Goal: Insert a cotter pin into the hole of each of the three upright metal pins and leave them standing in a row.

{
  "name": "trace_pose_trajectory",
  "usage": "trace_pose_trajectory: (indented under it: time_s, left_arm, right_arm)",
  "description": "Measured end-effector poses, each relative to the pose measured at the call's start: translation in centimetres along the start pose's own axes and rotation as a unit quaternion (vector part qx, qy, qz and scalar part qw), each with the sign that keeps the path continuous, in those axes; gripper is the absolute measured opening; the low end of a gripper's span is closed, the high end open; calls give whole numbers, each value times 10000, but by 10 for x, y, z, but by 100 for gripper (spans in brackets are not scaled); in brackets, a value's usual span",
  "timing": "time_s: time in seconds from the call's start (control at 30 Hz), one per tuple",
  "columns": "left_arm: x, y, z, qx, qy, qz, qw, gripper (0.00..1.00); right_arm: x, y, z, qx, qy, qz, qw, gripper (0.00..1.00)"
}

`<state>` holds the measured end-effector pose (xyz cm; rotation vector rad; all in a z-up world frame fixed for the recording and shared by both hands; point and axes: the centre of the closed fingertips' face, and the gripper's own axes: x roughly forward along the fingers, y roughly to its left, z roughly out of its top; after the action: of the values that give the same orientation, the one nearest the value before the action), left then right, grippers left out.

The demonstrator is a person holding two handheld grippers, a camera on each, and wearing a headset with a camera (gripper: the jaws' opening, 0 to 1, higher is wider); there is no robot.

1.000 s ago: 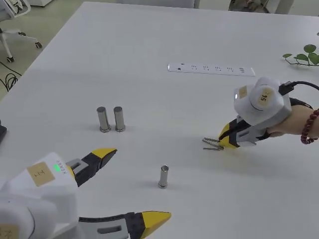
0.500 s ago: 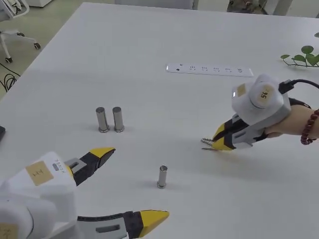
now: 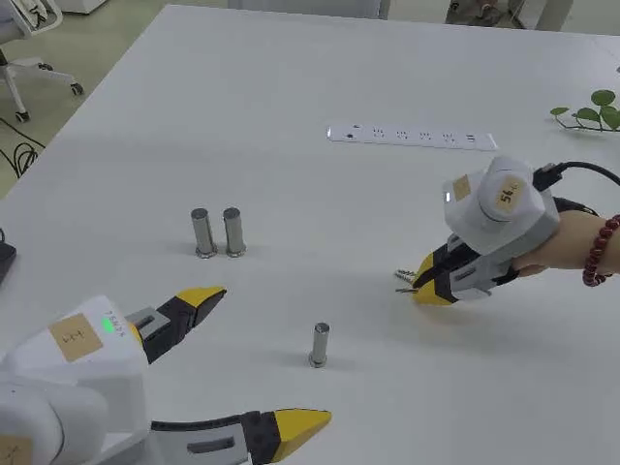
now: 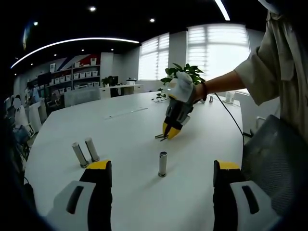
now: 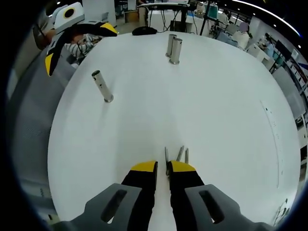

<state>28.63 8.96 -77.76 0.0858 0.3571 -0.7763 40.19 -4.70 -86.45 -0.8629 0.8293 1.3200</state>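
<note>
Have left tongs (image 3: 269, 356) low at near-left over the table (image 3: 291, 116), spread wide apart, holding nothing. Further in, see a pair of upright metal pins (image 3: 233, 232) standing just beside each other. Next, see a lone upright pin (image 3: 319, 344) closer in, roughly ahead of the open left tongs and well apart from the pair. To the right, see three cotter pins (image 5: 179, 154) lying flat, side by side on the table. Find right tongs (image 3: 424, 289) down on them, closed to a slit, with the end of one cotter pin (image 5: 166, 154) in that slit. Looks clamped, going by the right gripper view.

Step in hand, by my read: lifting a single cotter pin clear. None fitted yet, apparently.

To do it well:
- Grip only the one; cannot tell looped end from legs at this size, so check before travelling.
- Leave the legs free for the hole.
- Lift straight up and slowly, to avoid dragging the two neighbours along.
- Bring left tongs round the lone upright pin, low on the body, to steady it without covering the hole. Cannot make out the hole's position from here.
- Line the legs square with the hole, push gently, avoid tipping.
</note>
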Motion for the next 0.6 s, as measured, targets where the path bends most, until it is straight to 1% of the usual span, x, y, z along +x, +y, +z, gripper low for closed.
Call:
trace_pose_trajectory:
  time_s: [0.2, 0.4, 0.47, 0.6]
  left_arm:
    - [0, 1, 0, -5, 11, 5, 10000, 87]
    - [0, 0, 0, -1, 6, -7, 10000, 87]
    - [0, 0, 0, 5, 11, -15, 10000, 86]
    - [0, -1, 0, 17, 29, -29, 10000, 86]
  right_arm:
    - [0, 0, -4, -74, 109, 18, 9999, 11]
    - [0, -1, -5, -94, 157, 5, 9998, 10]
    - [0, -4, -7, -102, 183, -1, 9998, 10]
    - [0, -5, -10, -127, 290, 1, 9995, 8]
